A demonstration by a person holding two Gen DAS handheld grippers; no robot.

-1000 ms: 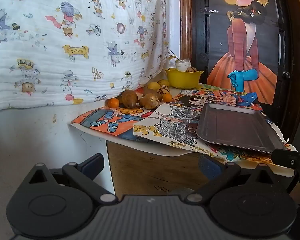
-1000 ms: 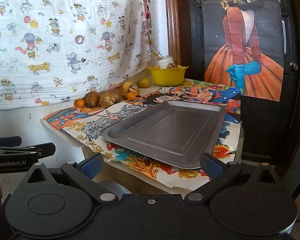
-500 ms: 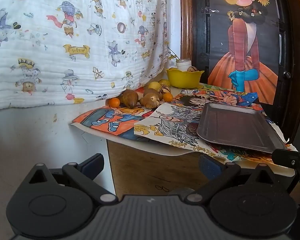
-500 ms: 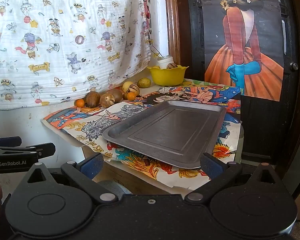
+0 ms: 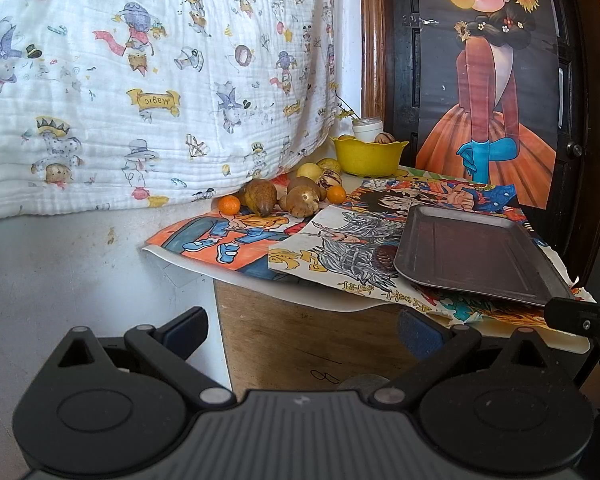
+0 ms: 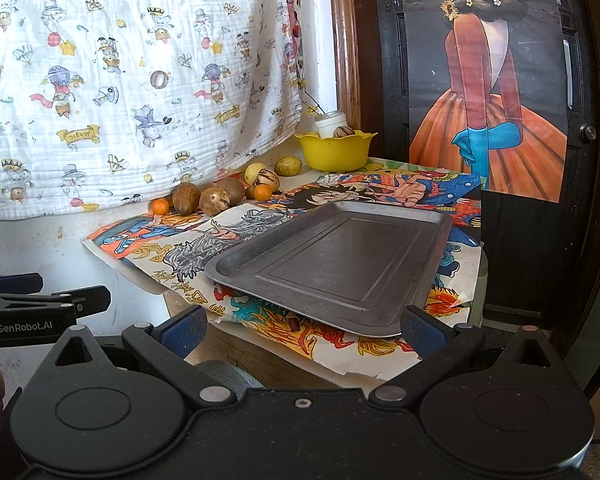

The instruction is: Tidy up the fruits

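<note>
Well ahead of both pairs of jaws, at the far edge of the table, a cluster of smooth round oranges, matte brown oval fruits and a scalloped yellow plastic bowl sits against the crinkled printed cloth. The left gripper and right gripper both hold their blue-padded jaws wide apart, empty. Just beyond the right jaws lies a flat, dull grey rectangular metal tray on glossy cartoon posters.
</note>
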